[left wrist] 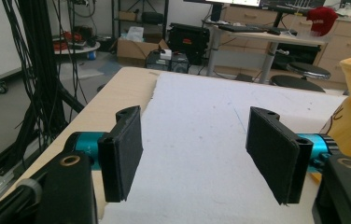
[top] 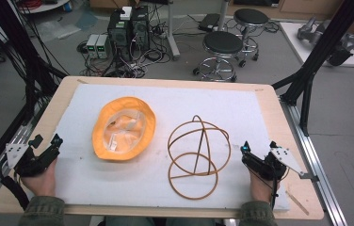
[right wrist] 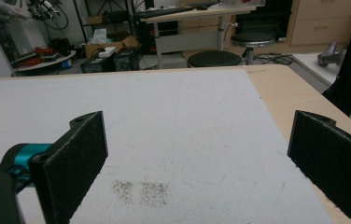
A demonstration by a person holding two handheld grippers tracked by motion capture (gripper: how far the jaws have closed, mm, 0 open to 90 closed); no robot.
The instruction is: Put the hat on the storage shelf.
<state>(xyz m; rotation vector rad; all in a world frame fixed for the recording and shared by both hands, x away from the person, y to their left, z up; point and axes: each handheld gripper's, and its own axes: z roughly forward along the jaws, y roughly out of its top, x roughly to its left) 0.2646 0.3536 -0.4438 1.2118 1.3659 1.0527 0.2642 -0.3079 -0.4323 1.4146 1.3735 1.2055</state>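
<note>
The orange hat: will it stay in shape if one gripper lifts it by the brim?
Probably not. The orange hat looks like soft fabric lying crown-down with a wavy brim, so it would likely sag. It seems light. The wire hat frame beside it looks stiffer.

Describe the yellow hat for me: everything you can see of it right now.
The yellow hat is a soft fabric bucket hat lying upside down on the white mat, opening upward. Its brim rings a paler lining with white tags inside. It sits left of centre, beside but apart from the wire hat frame. Nothing grips it; the left hand-held gripper is open, with the hat's edge at its right.
</note>
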